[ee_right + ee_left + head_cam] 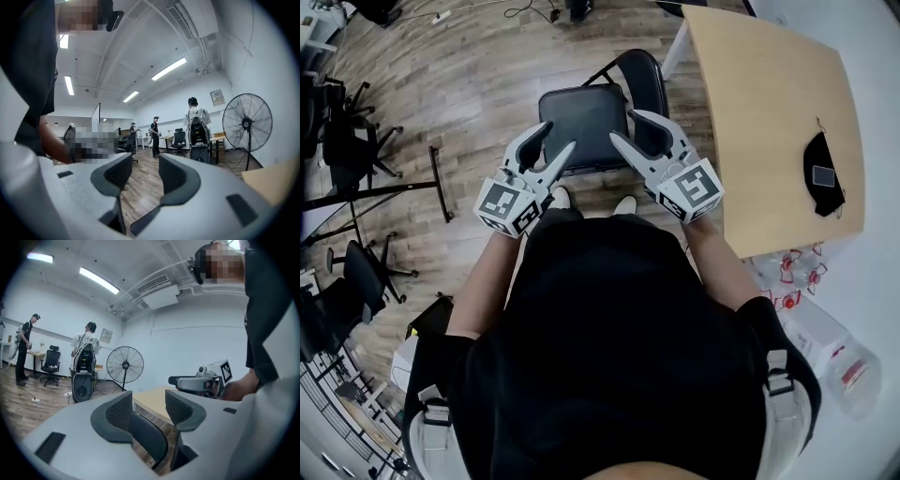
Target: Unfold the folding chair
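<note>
Chair [581, 127] stands unfolded, black padded seat flat, beside table [759, 112].

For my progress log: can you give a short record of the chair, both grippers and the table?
chair: unfolded, seat flat, standing on the floor
left gripper: jaws apart, empty, held over the chair
right gripper: jaws apart, empty, held over the chair
table: wooden top, beside the chair
task: chair looks fully unfolded
</note>
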### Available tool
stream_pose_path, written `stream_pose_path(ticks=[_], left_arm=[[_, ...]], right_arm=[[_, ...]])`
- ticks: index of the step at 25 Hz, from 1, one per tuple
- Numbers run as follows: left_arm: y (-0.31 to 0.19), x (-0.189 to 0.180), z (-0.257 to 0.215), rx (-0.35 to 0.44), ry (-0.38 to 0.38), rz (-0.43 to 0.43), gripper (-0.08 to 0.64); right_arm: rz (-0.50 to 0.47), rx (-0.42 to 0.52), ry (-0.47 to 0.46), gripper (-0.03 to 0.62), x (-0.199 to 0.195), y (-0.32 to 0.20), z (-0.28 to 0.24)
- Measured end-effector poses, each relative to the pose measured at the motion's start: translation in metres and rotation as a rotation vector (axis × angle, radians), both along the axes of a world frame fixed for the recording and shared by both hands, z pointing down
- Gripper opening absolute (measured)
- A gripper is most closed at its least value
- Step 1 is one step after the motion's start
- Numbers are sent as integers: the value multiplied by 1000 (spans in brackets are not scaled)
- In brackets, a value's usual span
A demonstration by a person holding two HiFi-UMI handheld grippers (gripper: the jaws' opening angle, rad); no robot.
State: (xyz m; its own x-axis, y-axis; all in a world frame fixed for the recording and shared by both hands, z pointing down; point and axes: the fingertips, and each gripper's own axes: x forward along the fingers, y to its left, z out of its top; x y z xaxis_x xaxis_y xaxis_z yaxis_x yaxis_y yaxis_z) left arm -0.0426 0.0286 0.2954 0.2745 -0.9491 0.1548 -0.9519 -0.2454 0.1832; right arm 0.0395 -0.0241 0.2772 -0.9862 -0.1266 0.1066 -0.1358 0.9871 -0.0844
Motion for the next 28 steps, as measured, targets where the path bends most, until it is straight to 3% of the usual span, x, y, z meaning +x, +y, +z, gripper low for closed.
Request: stream_pose_path(ticks=[16, 21, 28], left_arm=[[7, 47, -16, 79, -39, -70, 134], [13, 43, -23, 106, -50, -97, 24], [18, 53, -22, 111, -55, -74, -6]], right_arm=[[-101, 46, -37, 106, 29, 19, -12], [-102, 52, -48, 2, 28, 24, -14], [-121, 56, -44, 2, 29, 33, -11]])
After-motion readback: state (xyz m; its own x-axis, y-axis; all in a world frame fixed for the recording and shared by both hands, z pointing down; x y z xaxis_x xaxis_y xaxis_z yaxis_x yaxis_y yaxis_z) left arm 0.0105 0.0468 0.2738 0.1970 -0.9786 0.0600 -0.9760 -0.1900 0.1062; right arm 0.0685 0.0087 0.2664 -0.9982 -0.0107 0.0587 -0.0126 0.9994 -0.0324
